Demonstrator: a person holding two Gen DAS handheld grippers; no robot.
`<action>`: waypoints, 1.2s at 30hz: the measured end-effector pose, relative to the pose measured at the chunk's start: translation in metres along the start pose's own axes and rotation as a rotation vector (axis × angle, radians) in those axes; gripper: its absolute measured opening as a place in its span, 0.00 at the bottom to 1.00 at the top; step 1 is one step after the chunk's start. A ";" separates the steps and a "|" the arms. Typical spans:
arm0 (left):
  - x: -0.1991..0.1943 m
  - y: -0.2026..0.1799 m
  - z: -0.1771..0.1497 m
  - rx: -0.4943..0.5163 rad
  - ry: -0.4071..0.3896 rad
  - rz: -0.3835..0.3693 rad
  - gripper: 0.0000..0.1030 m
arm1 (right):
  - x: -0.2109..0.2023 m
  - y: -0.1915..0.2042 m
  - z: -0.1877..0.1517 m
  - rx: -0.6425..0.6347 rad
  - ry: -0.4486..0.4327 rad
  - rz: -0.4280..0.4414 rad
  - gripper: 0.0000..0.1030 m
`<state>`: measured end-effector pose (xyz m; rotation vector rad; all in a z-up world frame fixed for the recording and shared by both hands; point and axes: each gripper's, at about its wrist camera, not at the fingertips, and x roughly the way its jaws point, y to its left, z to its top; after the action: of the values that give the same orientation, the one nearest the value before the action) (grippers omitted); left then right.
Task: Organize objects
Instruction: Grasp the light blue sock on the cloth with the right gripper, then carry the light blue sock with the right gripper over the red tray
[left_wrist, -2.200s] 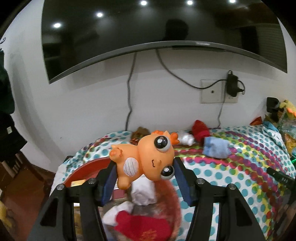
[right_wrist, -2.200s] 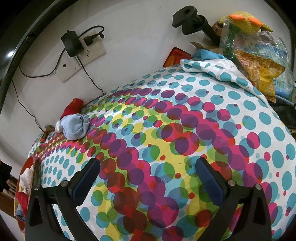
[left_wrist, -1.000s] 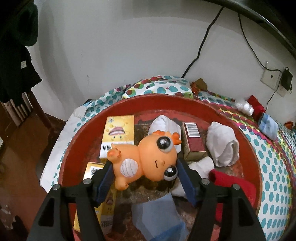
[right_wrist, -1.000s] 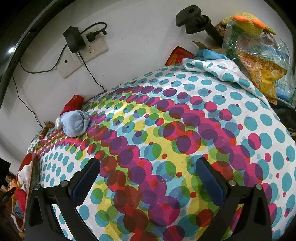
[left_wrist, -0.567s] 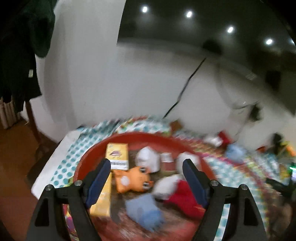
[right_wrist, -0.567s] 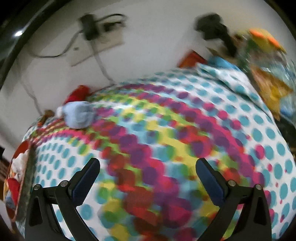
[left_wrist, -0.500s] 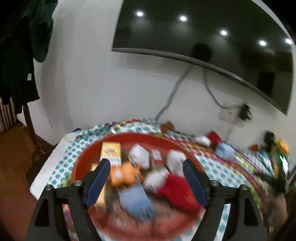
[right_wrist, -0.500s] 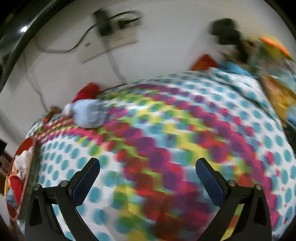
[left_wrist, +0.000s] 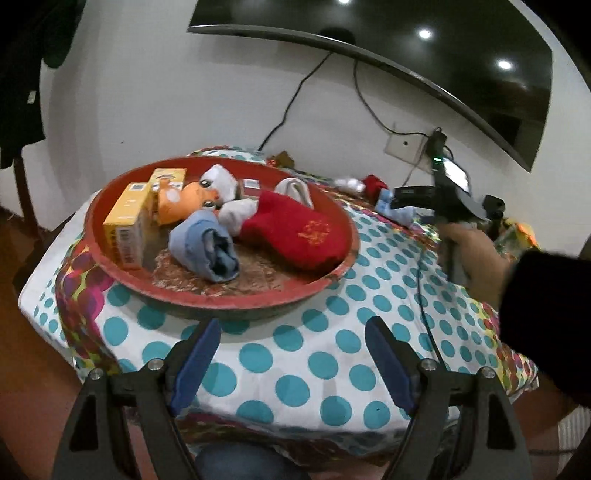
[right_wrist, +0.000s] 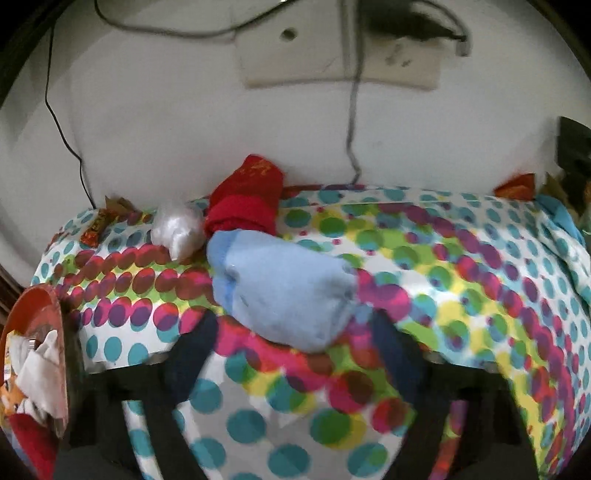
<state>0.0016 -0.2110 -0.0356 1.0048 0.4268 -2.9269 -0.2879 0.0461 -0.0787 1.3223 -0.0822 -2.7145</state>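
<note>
1. Polka-dotted cloth (left_wrist: 295, 354) in teal, pink and yellow covers the surface we work over, and it fills the bottom of both wrist views.
2. Nearest to us, our left gripper (left_wrist: 293, 345) hangs above the cloth's front edge with its blue pads spread wide and nothing between them. We judge it has finished its delivery and is backing clear.
3. Just past it sits the round red tray (left_wrist: 122, 273), the collecting place. It holds two yellow cartons (left_wrist: 127, 225), an orange big-eyed rubber toy (left_wrist: 184, 199), a rolled pale blue sock (left_wrist: 207, 247), a red sock with gold stitching (left_wrist: 295, 230) and white socks (left_wrist: 295, 188).
4. Our right gripper (right_wrist: 295, 339) points down at a loose rolled light blue sock (right_wrist: 284, 288) on the cloth. Its jaws have just been closing; the sock lies at their tips, but the pads do not press it yet, as far as the blur lets us tell.
5. Behind that sock lie a red rolled sock (right_wrist: 247, 206) and a small white bundle (right_wrist: 177, 229), against the wall. These three still wait for the tray, we judge.
6. Farthest off, a wall socket (right_wrist: 340, 62) and a dark screen (left_wrist: 443, 48) hang on the white wall.
7. Hard to read: the right pads are smeared, a brown wrapper (right_wrist: 96, 225) is too small to name, and the tray is cut off at the right view's left edge.
</note>
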 end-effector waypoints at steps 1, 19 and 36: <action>0.000 0.003 0.000 0.001 0.004 -0.004 0.80 | 0.007 0.005 0.001 -0.009 0.012 -0.008 0.53; -0.005 -0.012 -0.004 0.041 -0.001 -0.016 0.80 | -0.039 -0.004 -0.023 -0.080 -0.033 -0.079 0.21; -0.046 -0.011 -0.013 0.046 -0.056 0.118 0.80 | -0.168 0.089 -0.031 -0.211 -0.172 -0.017 0.21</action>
<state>0.0447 -0.2004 -0.0153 0.9165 0.2891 -2.8636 -0.1537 -0.0195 0.0423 1.0372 0.1950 -2.7539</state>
